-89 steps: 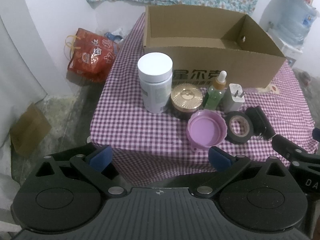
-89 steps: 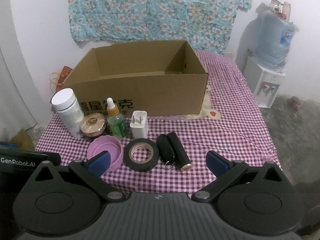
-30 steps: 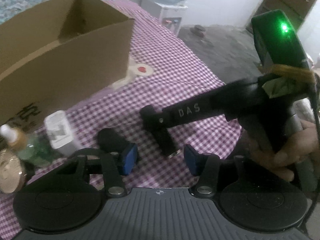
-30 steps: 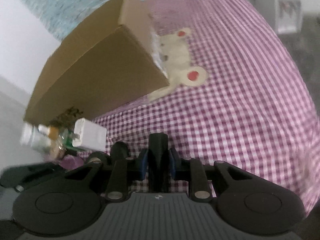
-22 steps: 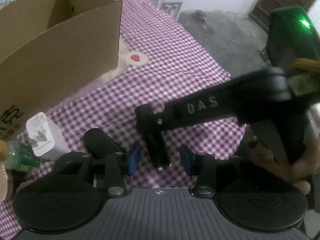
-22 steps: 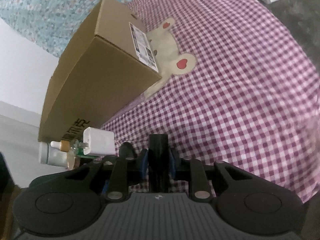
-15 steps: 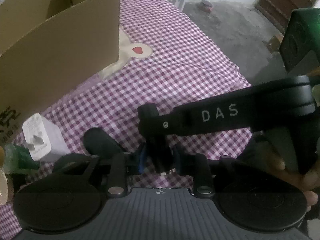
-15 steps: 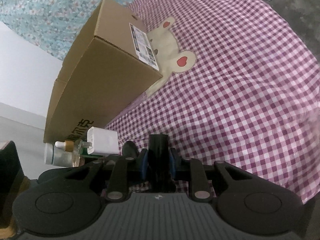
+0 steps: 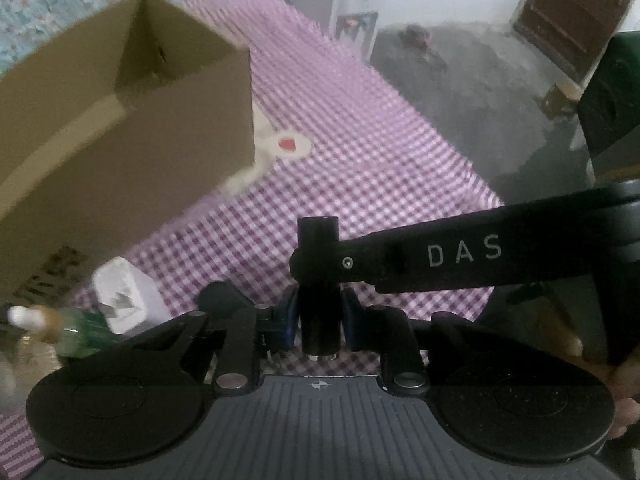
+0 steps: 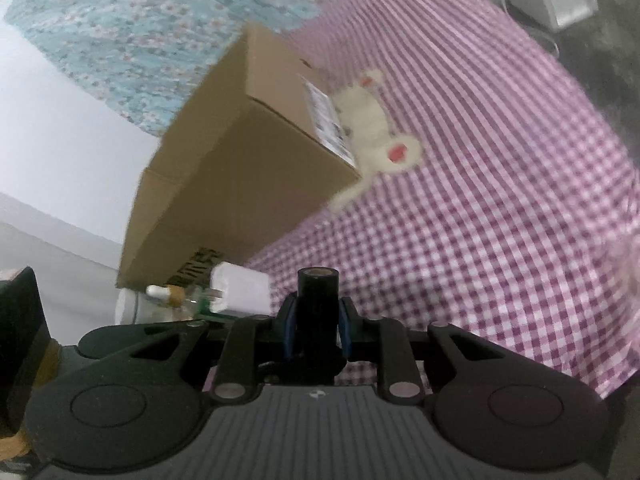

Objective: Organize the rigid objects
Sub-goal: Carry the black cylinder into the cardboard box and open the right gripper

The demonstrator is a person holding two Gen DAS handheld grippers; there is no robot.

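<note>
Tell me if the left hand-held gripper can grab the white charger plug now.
Probably not yet: the left hand-held gripper is shut on the black cylinder that the right hand-held gripper also clamps. The white charger plug lies uncovered nearby; it must release first.

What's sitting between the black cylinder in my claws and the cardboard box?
In the right wrist view, a white charger plug lies between the black cylinder and the cardboard box, near the box's printed face. Otherwise only checked tablecloth shows there.
</note>
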